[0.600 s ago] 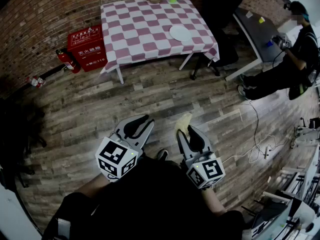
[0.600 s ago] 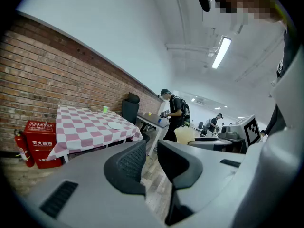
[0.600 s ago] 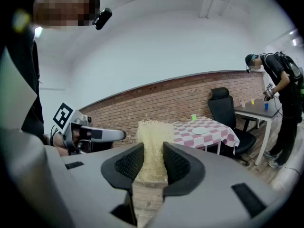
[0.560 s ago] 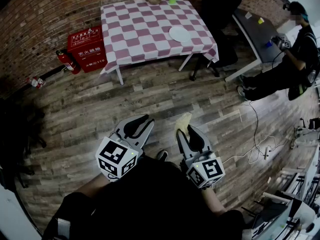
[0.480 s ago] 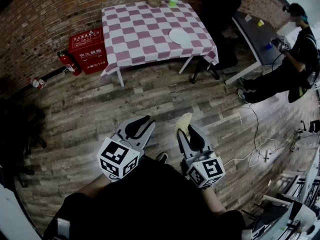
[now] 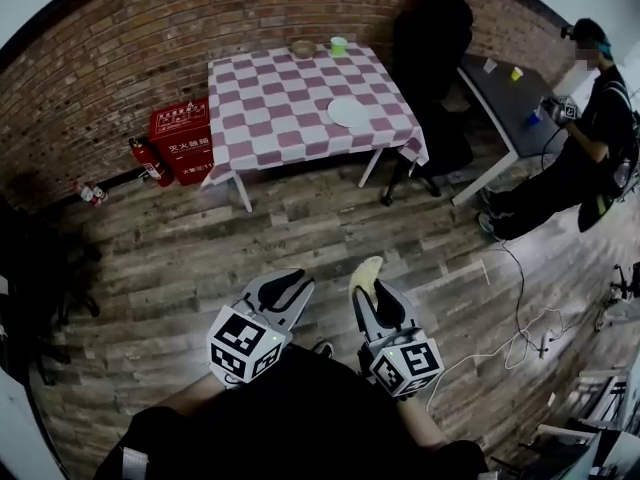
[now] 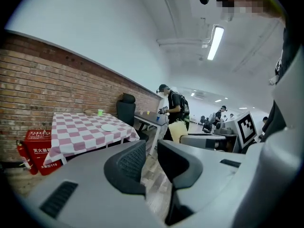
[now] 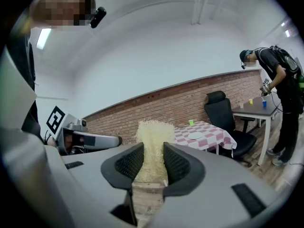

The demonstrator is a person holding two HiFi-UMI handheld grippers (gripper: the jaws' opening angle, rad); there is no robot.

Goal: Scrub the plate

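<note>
A white plate (image 6: 349,112) lies on the pink-and-white checkered table (image 6: 290,118) far ahead, across the wooden floor. In the left gripper view the plate (image 7: 108,127) is small and distant; the right gripper view also shows the plate (image 8: 195,136) far off. My right gripper (image 6: 370,293) is held close to my body, shut on a pale yellow fibrous scrubber (image 8: 153,141) that sticks up past its jaws. Beside it, my left gripper (image 6: 283,286) holds nothing. Its jaws (image 7: 151,158) stand a narrow gap apart.
A bowl (image 6: 302,48) and green cup (image 6: 339,44) stand at the table's far edge. A red fire-equipment box (image 6: 180,143) and an extinguisher (image 6: 148,161) sit left of it. On the right are a black chair (image 6: 430,38), a grey desk (image 6: 500,88), a person (image 6: 590,138) and floor cables (image 6: 510,338).
The head view has shifted, so the table and plate now sit lower in the frame. Both grippers stay close to my body, the right still holding the scrubber.
</note>
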